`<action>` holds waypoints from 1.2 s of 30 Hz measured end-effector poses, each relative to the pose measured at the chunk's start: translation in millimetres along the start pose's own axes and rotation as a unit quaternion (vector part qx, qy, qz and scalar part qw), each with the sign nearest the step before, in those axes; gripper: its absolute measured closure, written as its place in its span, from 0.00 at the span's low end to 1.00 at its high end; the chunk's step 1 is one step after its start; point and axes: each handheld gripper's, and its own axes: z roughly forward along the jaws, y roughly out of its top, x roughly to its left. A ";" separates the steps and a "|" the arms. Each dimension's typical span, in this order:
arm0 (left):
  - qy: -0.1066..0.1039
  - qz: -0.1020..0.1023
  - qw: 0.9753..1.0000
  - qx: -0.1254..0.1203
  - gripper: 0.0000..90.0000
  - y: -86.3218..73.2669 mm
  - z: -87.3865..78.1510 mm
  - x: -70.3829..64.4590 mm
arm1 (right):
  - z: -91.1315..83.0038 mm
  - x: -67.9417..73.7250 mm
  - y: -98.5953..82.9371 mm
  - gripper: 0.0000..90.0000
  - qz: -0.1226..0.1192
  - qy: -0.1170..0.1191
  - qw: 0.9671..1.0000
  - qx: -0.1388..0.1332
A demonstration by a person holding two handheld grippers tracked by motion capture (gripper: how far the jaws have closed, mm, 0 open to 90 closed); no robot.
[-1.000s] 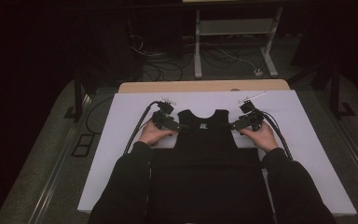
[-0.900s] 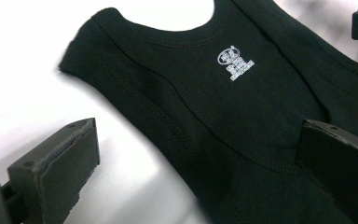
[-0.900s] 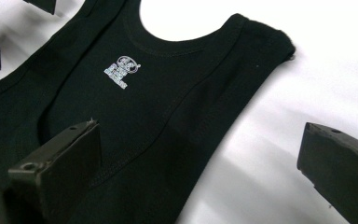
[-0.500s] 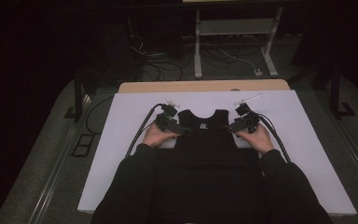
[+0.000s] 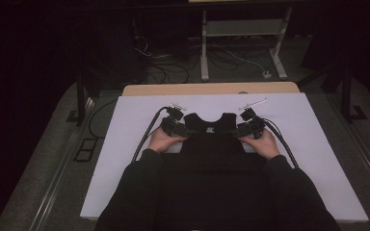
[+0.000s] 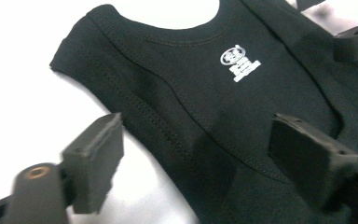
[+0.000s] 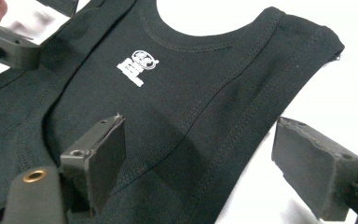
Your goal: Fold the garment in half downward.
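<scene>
Between the two grippers we see a black sleeveless top [image 5: 209, 126] lying flat on the white table cover [image 5: 125, 144], its neckline pointing away from the person. The left gripper [image 6: 196, 158] stands with its jaws wide apart and holds nothing: one jaw is over the white cover just outside the armhole edge, the other over the dark fabric, and the shoulder strap lies ahead of them. A small white printed logo [image 6: 240, 62] sits ahead of this gripper, below the neckline. The right gripper [image 7: 198, 163] is likewise spread wide and empty, straddling the opposite armhole seam, with the strap ahead of it. From above, we see the left hand [image 5: 161, 140] and right hand [image 5: 265, 142] behind their grippers, at either side of the garment's upper part.
</scene>
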 end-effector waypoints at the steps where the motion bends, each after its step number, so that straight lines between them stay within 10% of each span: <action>1: 0.003 -0.002 1.000 -0.001 0.24 0.2 -0.1 0.0 | 0.1 0.1 -0.1 0.20 -0.001 -0.002 1.000 0.001; 20: 0.028 -0.018 0.999 -0.005 0.57 2.5 2.6 -5.6 | 4.3 15.4 -1.2 0.46 -0.027 -0.052 0.998 -0.003; 36: 0.072 0.071 0.995 0.005 0.83 -1.3 3.9 -17.9 | 4.9 24.3 -4.1 0.81 -0.018 -0.055 0.998 -0.006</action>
